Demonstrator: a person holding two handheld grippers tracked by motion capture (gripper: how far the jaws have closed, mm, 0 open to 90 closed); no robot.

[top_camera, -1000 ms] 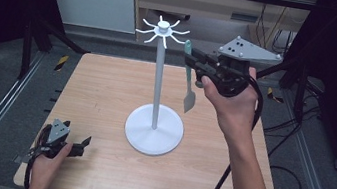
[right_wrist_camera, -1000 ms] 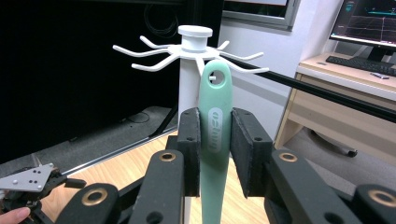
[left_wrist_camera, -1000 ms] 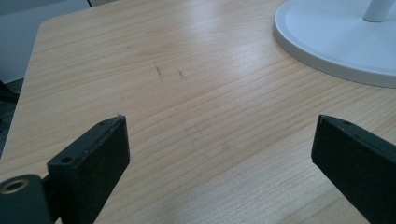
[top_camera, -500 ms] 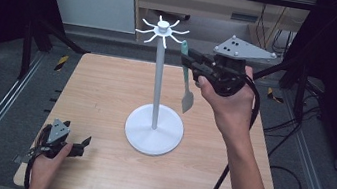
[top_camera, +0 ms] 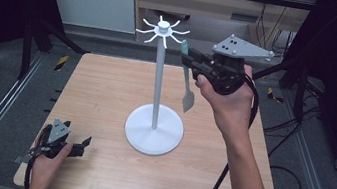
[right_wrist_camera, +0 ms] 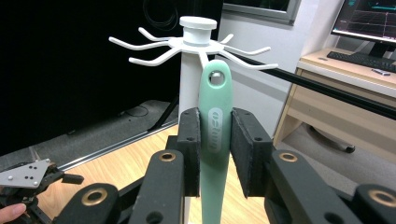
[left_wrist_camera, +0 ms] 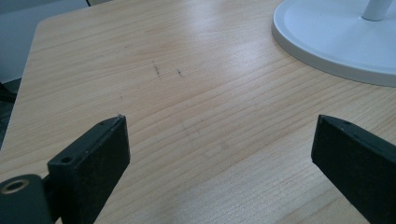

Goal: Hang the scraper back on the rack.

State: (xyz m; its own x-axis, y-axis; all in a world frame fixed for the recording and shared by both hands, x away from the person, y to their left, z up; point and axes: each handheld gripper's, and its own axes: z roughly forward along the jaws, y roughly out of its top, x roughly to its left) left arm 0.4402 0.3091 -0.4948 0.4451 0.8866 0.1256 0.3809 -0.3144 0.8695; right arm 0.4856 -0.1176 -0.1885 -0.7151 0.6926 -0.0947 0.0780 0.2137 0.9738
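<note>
Utensil presented to hanging rack, upper centre of frame.

Right tool point(right_wrist_camera: 215, 154) is clamped on the mint-green spatula point(right_wrist_camera: 215, 140), matte plastic held upright so its handle eyelet meets a curved white hook of the rack point(top_camera: 164, 30). Left tool point(top_camera: 79, 143), jaws wide and empty, rests on the woodgrain tabletop point(top_camera: 106, 90), lower left.

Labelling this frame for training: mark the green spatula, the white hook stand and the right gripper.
green spatula point(right_wrist_camera: 215, 135), right gripper view, on its handle between the pads.
white hook stand point(top_camera: 158, 80), high view, on its upright pole.
right gripper point(right_wrist_camera: 215, 154), right gripper view, midway between its fingertips, clamped on the handle.
</note>
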